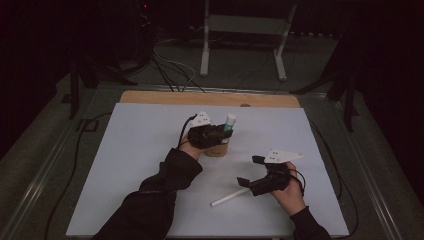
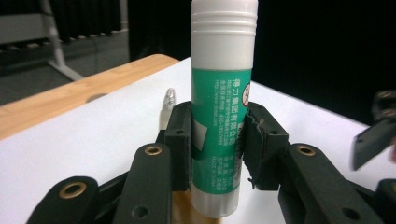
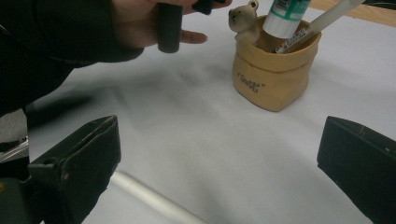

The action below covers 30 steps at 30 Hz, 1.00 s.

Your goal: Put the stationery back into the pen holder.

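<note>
Left gripper [image 2: 217, 140] is clamped on a glue stick [image 2: 222, 102], upright, pads on both sides of the green label, its base just over the cup [image 3: 273, 70] mouth. In the right gripper view the stick already dips inside the rim. The tan cup with a small bear [image 3: 243, 19] on its rim sits near the middle of the counter [image 1: 140, 150], toward the far edge, and already holds a pen [image 3: 327, 16] leaning out over the rim.

Right gripper [image 1: 256, 175] has its jaws wide apart with nothing between them; it hovers low near the front right part of the counter. A white pen [image 1: 227, 198] lies flat just beside it.

Risks, as I judge them: the glue stick could knock the leaning pen on the way in and lever it out, or catch the rim. The cup looks light and soft-sided, so a sideways push from the gripper may tip or slide it. Letting go while the stick sits high could make it bounce out. The bear is close to the stick, so it could get bumped.
</note>
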### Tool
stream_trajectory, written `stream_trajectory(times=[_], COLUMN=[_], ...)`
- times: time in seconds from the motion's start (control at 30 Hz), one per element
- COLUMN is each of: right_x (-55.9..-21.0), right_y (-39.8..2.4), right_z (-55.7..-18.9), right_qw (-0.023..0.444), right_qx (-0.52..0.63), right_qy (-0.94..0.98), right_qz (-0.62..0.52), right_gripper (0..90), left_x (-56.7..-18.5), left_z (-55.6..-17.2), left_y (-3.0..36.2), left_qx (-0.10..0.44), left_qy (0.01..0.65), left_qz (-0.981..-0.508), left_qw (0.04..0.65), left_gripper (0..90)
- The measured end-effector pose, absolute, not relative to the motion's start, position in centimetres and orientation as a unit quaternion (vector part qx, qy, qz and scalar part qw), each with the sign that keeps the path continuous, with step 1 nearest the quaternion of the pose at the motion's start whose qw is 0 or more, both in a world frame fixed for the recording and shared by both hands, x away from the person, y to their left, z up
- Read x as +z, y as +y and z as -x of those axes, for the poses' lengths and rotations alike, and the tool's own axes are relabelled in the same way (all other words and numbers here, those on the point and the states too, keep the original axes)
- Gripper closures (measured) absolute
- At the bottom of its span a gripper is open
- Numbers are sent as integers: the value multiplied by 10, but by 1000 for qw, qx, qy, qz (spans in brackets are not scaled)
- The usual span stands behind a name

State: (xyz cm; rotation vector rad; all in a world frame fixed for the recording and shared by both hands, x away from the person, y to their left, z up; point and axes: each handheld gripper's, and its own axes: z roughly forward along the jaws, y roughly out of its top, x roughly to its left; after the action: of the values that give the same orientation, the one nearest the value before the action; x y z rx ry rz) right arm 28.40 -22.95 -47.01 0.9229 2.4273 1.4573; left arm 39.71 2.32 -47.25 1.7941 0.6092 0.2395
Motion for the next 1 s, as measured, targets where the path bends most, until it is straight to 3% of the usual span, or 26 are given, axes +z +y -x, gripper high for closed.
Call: stream_trajectory(times=[0.67,0.73,0.83,1.0], right_x=[-470,-470,-470,-470], right_y=[-231,-231,-231,-231], right_z=[-285,-285,-285,-285], right_qw=[73,72,71,71], right_qx=[492,493,493,494], right_qy=[809,809,809,809], right_qz=[-312,-312,-311,-311], right_gripper=[0,0,0,0], left_x=[-485,-484,-482,-476], left_z=[-394,-394,-392,-392], left_y=[15,15,14,17], left_qx=[164,165,172,155], left_qy=[254,259,265,267], left_qz=[-786,-783,-780,-775], left_qw=[540,541,541,552], left_gripper=[656,600,351,219])
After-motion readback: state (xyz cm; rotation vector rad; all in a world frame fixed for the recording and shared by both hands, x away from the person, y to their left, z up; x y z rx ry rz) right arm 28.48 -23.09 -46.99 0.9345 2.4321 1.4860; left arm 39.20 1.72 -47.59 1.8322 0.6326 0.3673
